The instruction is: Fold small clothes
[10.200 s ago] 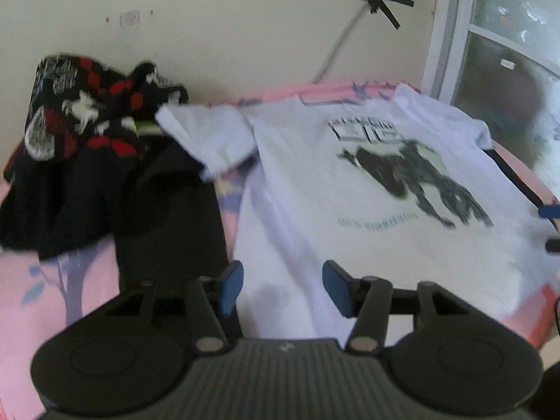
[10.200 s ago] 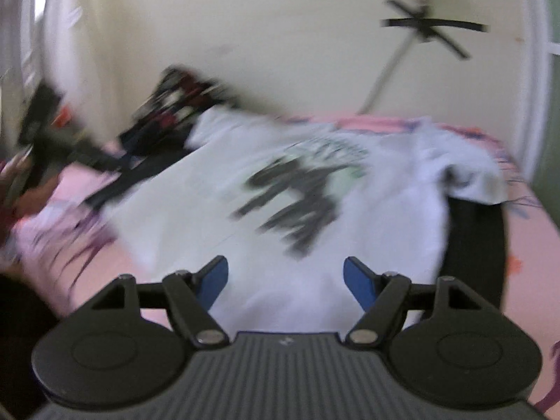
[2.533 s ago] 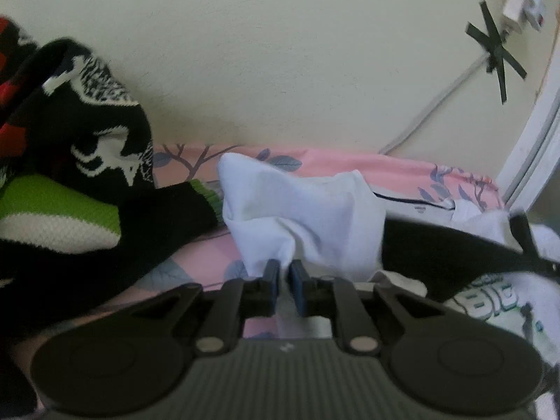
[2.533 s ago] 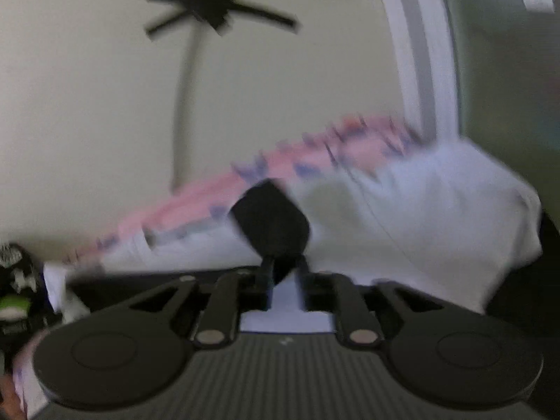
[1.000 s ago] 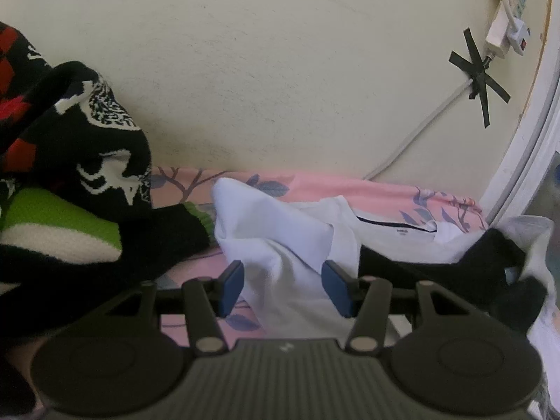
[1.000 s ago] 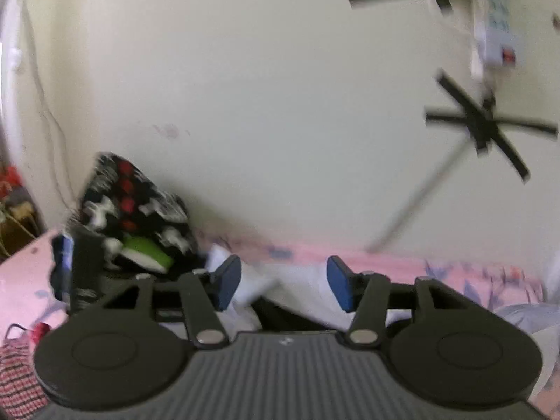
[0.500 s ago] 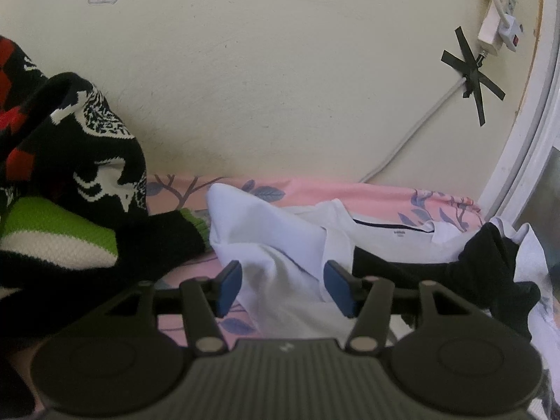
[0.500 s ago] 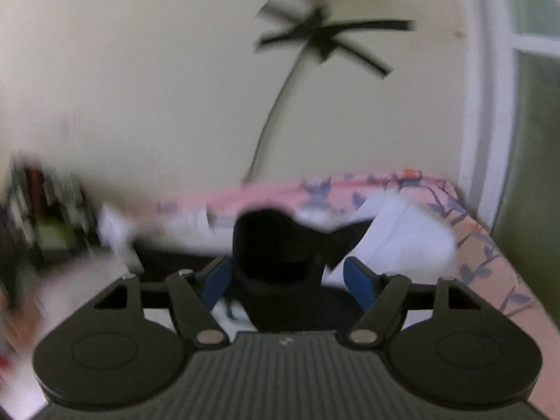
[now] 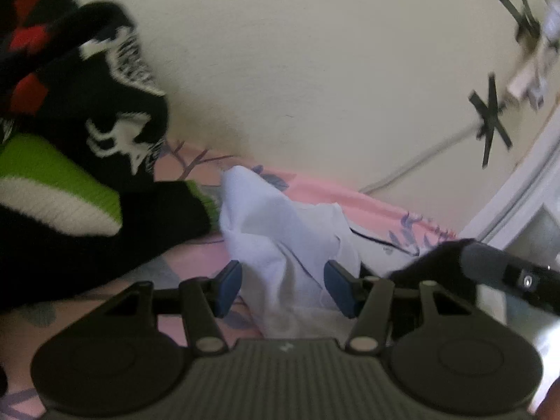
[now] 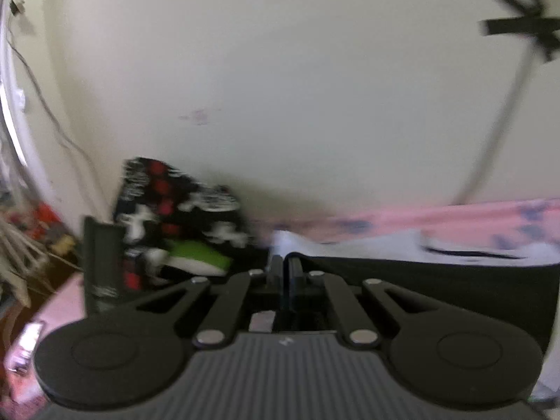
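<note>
The white T-shirt lies crumpled on the pink floral sheet against the wall. In the left wrist view one raised fold of it stands between the blue pads of my left gripper, which is open and not pressing on it. A black cloth stretches across the shirt. My right gripper is shut on that cloth's upper left edge. The left view shows a dark finger of the right gripper at the right, in a bunch of the black cloth.
A black knit sweater with white, red and green patterns is heaped at the left against the wall, also seen as a sweater pile in the right view. A taped cable runs down the wall. A white window frame stands at the right.
My right gripper went from open around the black cloth to shut on it, and its view swung left. The left gripper rolled slightly and stayed open.
</note>
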`<state>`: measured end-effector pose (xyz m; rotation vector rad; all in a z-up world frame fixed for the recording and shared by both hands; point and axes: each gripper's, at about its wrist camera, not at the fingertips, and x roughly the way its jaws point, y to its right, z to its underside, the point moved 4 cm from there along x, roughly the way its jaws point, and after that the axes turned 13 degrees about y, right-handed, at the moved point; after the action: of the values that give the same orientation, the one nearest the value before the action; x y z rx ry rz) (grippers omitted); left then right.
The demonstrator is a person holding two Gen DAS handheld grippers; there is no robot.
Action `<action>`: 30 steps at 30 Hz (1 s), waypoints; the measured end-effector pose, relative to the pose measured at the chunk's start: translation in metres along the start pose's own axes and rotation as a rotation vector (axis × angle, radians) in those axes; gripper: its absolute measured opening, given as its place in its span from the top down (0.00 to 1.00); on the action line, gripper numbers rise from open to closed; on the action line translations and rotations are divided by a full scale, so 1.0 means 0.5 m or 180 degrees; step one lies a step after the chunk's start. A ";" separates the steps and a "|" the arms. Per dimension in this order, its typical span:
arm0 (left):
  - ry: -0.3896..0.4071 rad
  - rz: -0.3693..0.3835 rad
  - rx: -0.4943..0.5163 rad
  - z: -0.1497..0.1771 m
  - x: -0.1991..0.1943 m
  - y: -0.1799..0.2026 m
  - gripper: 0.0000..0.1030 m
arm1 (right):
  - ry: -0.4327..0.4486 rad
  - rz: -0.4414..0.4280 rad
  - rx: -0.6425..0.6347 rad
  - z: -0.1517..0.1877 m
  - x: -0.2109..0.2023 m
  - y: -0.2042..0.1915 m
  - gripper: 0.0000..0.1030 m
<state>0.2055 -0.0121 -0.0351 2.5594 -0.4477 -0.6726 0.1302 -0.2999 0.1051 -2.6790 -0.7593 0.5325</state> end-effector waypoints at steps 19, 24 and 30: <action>0.0062 0.0365 0.0256 0.008 -0.019 0.053 0.49 | -0.0064 0.2120 0.0285 0.080 -0.216 0.406 1.00; 0.0003 0.0254 0.0609 0.026 -0.013 0.083 0.47 | 0.0122 0.2677 -0.0046 0.070 -0.234 0.446 1.00; -0.0081 0.0201 0.0509 0.027 -0.004 0.070 0.47 | 0.0572 0.2687 0.0061 0.037 -0.275 0.403 0.45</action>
<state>0.1900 -0.0455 -0.0270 2.6756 -0.6109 -0.6720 0.1016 -0.5362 0.0479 -2.8803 0.4647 0.4512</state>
